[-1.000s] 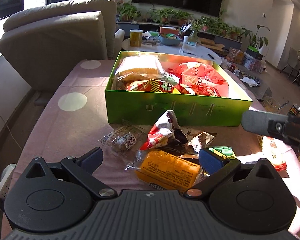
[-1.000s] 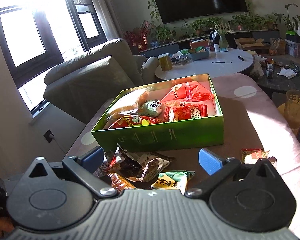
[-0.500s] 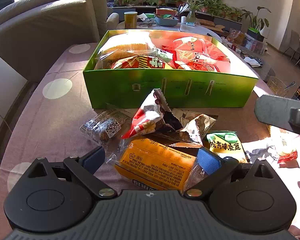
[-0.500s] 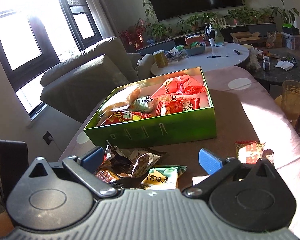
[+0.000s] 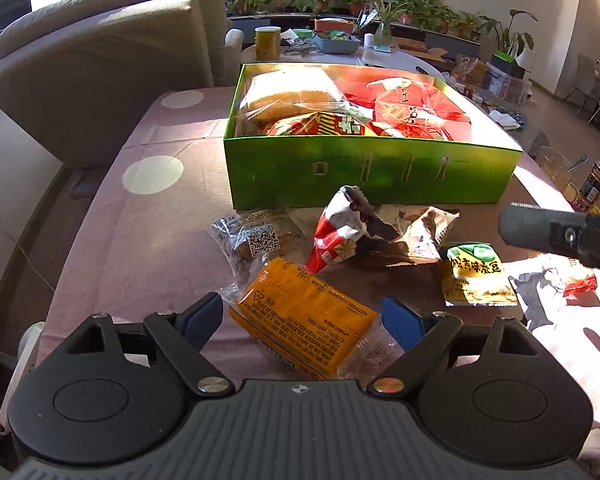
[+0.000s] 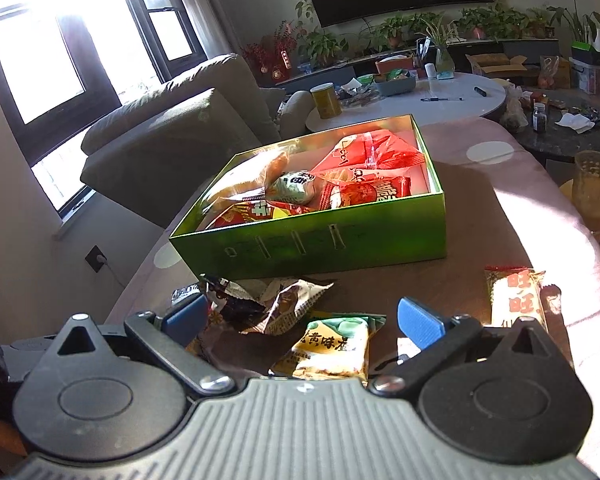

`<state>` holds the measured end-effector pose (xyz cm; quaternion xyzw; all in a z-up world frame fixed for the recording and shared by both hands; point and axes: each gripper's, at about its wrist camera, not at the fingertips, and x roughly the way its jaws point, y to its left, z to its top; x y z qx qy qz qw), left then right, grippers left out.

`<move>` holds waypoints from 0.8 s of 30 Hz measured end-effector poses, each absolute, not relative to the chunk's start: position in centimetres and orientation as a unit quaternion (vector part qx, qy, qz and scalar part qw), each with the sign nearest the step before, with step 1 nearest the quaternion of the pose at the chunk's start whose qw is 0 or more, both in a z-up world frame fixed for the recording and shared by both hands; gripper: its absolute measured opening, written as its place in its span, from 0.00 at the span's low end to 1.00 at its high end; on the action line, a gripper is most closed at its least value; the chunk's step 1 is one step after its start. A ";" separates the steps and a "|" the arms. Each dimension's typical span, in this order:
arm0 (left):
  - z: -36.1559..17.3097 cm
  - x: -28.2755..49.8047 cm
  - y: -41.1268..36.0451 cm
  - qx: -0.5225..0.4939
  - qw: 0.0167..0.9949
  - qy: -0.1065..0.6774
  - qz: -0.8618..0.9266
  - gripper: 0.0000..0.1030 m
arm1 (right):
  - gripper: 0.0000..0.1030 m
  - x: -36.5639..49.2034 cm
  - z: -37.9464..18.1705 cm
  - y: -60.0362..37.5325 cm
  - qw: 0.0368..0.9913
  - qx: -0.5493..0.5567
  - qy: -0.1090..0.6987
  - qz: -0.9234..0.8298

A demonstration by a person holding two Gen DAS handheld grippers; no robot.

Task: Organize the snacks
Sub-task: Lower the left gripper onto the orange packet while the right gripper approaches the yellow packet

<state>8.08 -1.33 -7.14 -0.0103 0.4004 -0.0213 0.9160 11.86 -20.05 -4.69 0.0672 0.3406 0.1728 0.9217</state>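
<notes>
Closing around the orange packet [image 5: 306, 316] at lower centre of the left wrist view: left gripper [image 5: 302, 314], blue pads on either side, not yet pressing it. Lying flat on the pink dotted surface [image 5: 152, 216], that packet, with a clear-wrapped snack [image 5: 256, 236] and a crumpled red-and-white bag [image 5: 340, 236] just beyond. Standing at upper centre, the green box [image 5: 372, 168], already filled with red packets. Hovering open and empty over a yellow-green bean packet [image 6: 332, 350] at lower centre of the right wrist view: right gripper [image 6: 302, 322].
</notes>
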 end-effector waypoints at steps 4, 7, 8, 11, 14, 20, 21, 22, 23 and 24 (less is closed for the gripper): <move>-7.7 8.8 -1.8 -0.015 0.913 0.408 -0.011 0.84 | 0.60 11.8 -4.8 -20.0 0.921 0.066 0.344 0.172; -8.3 9.3 -2.3 -0.007 0.912 0.409 -0.007 0.84 | 0.60 11.8 -4.8 -20.1 0.921 0.070 0.344 0.169; -8.5 9.4 -2.4 -0.004 0.912 0.410 -0.003 0.82 | 0.60 11.9 -4.8 -20.2 0.921 0.071 0.345 0.169; -8.9 9.6 -2.4 0.001 0.913 0.409 -0.016 0.74 | 0.60 11.9 -4.9 -20.2 0.920 0.071 0.346 0.169; -8.7 9.2 -2.1 0.002 0.913 0.407 -0.035 0.69 | 0.60 11.9 -4.8 -20.2 0.920 0.070 0.346 0.168; -8.0 8.5 -1.5 0.027 0.912 0.404 -0.065 0.69 | 0.60 12.0 -4.8 -20.3 0.921 0.071 0.347 0.163; -7.8 8.4 -1.5 0.030 0.913 0.401 -0.068 0.69 | 0.60 12.0 -4.8 -20.3 0.920 0.072 0.348 0.163; -7.6 8.3 -1.5 0.032 0.914 0.397 -0.073 0.69 | 0.60 12.0 -4.9 -20.2 0.920 0.072 0.349 0.163; -7.4 8.2 -1.5 0.034 0.915 0.393 -0.079 0.69 | 0.60 12.0 -4.9 -20.2 0.919 0.072 0.351 0.164; -7.2 8.0 -1.5 0.038 0.917 0.389 -0.083 0.69 | 0.60 12.1 -4.9 -20.1 0.919 0.071 0.352 0.164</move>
